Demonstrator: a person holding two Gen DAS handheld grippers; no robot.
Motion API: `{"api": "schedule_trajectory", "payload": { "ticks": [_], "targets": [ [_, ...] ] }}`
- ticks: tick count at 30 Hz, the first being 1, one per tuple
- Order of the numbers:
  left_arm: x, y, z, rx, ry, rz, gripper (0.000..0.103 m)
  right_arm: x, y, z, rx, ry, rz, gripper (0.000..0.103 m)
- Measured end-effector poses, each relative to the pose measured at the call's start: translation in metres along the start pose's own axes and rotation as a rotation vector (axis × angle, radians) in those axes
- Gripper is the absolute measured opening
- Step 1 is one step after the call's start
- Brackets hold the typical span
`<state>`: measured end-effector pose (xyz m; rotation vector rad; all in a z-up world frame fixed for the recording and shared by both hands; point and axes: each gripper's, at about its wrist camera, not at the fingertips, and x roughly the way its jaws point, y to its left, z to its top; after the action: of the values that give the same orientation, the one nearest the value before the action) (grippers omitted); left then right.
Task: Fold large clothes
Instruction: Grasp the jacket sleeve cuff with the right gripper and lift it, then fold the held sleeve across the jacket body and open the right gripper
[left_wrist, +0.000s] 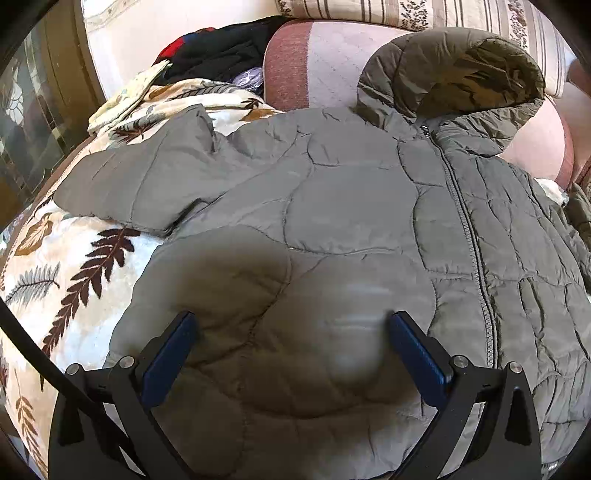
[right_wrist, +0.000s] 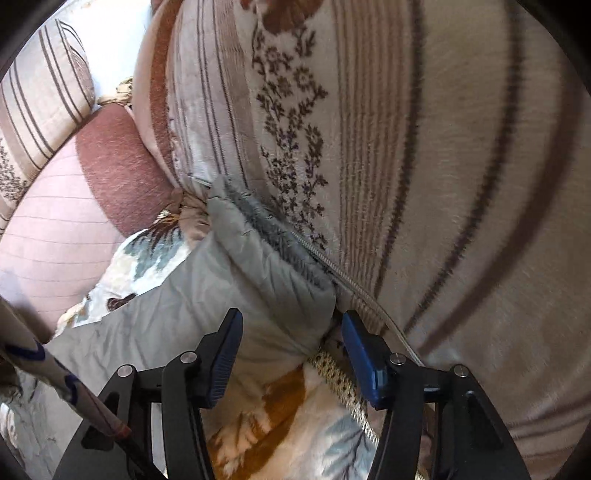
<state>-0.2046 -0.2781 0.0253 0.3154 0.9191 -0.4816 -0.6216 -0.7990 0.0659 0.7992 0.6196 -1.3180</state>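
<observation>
A grey quilted hooded jacket (left_wrist: 351, 206) lies front up and zipped on a leaf-patterned blanket (left_wrist: 74, 273), hood at the far end, one sleeve spread to the left. My left gripper (left_wrist: 291, 325) is open and hovers over the jacket's lower front, jaws apart on either side of a puffed panel. In the right wrist view the other sleeve (right_wrist: 236, 288) runs up to its cuff against a striped floral cushion (right_wrist: 424, 166). My right gripper (right_wrist: 291, 332) is open, with its fingers on either side of the sleeve end.
A pink bolster pillow (left_wrist: 314, 62) lies behind the hood and shows in the right wrist view (right_wrist: 66, 206). Dark clothes (left_wrist: 218, 48) are piled at the far left. A striped cushion (left_wrist: 443, 14) lines the back. A dark cabinet (left_wrist: 26, 122) stands at the left edge.
</observation>
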Motion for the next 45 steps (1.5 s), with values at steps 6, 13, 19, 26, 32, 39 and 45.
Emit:
{"api": "schedule_trajectory", "payload": {
  "ticks": [6, 13, 19, 26, 32, 39, 45],
  "targets": [
    [0.000, -0.006, -0.001, 0.027, -0.006, -0.001, 0.103, 0.017, 0.010, 0.006, -0.038, -0.047, -0.081, 0.021],
    [-0.003, -0.004, -0.002, 0.025, -0.012, -0.005, 0.103, -0.022, 0.013, 0.001, -0.066, -0.170, -0.074, 0.014],
    [-0.012, -0.004, -0.002, 0.033, -0.030, -0.016, 0.103, -0.090, 0.033, 0.001, -0.106, -0.263, -0.010, 0.013],
    [0.001, -0.012, -0.010, 0.098, 0.041, -0.010, 0.103, -0.188, 0.083, -0.019, -0.168, -0.365, 0.138, 0.013],
    [-0.024, 0.007, -0.004, 0.037, -0.027, -0.043, 0.103, -0.264, 0.147, -0.058, -0.270, -0.395, 0.327, 0.012],
    [-0.039, 0.037, 0.001, -0.033, -0.064, -0.041, 0.103, -0.311, 0.222, -0.116, -0.400, -0.354, 0.512, 0.012],
    [-0.044, 0.054, 0.003, -0.072, -0.076, -0.034, 0.103, -0.305, 0.283, -0.172, -0.508, -0.224, 0.639, 0.012]
  ]
}}
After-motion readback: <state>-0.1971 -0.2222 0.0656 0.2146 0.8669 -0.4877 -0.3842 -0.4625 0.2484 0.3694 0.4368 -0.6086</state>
